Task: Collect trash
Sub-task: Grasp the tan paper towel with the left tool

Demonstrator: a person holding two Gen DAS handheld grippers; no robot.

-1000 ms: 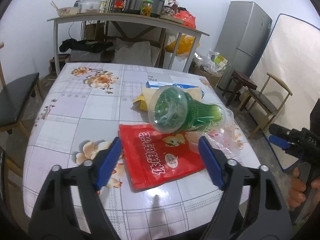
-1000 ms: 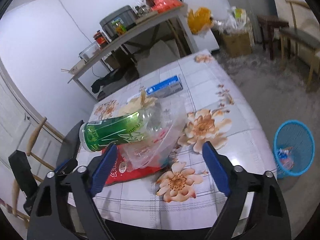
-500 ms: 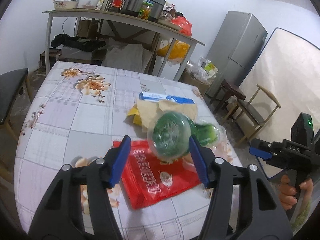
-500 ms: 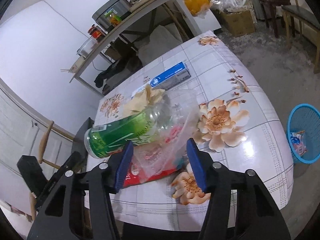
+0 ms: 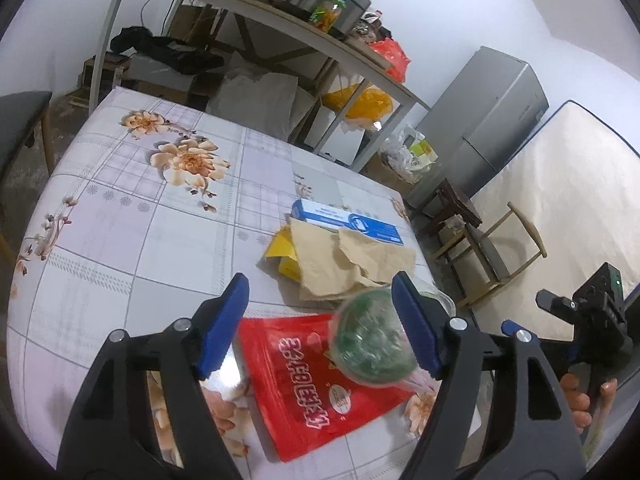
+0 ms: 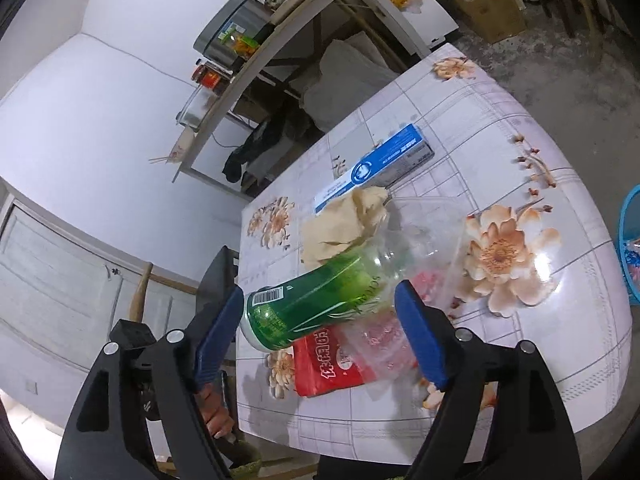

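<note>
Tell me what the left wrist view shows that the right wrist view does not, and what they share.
Only the left wrist view: a grey fridge, a wooden chair, a mattress.
Only the right wrist view: a blue basket on the floor.
Both: the green bottle, red packet, blue box, brown paper.

The bench (image 5: 120,216) is white and pale purple squares with peach flowers. The bag (image 5: 316,384) is red with white letters. The bottle (image 6: 320,300) has a green label with a pattern that may be grass. The box (image 6: 384,164) is blue and white. The basket (image 6: 630,248) is light blue. The paper (image 5: 344,260) is tan.
</note>
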